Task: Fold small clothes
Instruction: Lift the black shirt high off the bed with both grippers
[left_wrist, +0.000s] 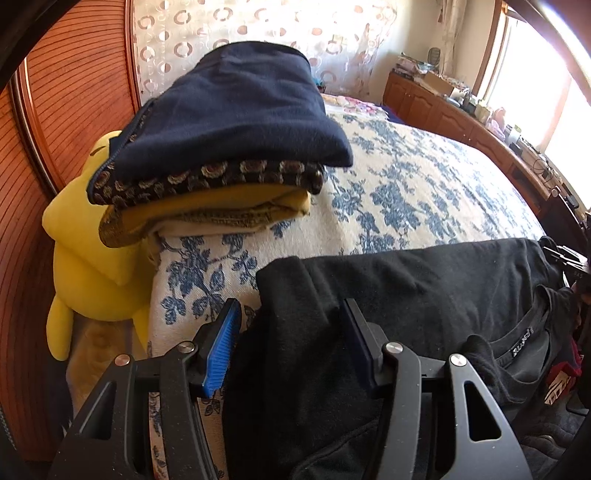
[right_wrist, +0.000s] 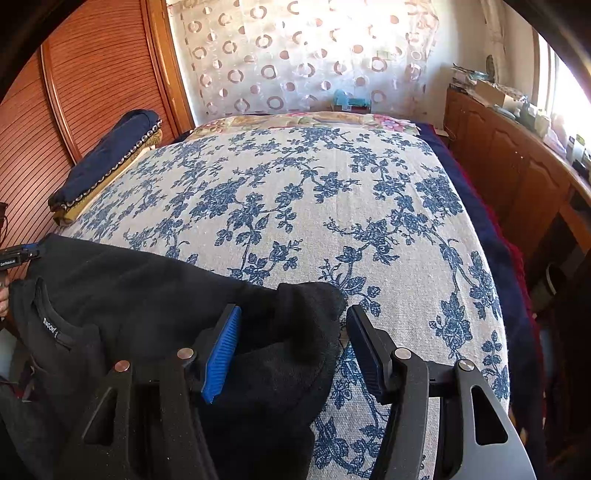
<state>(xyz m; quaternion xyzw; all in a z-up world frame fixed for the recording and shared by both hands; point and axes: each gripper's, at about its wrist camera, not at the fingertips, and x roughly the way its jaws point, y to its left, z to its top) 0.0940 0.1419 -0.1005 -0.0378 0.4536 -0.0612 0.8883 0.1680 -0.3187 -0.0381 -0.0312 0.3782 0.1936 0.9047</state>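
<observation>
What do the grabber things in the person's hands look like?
Both look the same. The left gripper and the right gripper each have black metal arms with round silver bolts and cut-out holes. The jaws carry bright blue ribbed pads. No cables show.

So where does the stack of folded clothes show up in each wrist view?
Left wrist: stack of folded clothes fills the upper left, close, beside a yellow plush toy.
Right wrist: the stack sits small at the far left edge.
Shared landmark: the circle-patterned curtain.
</observation>
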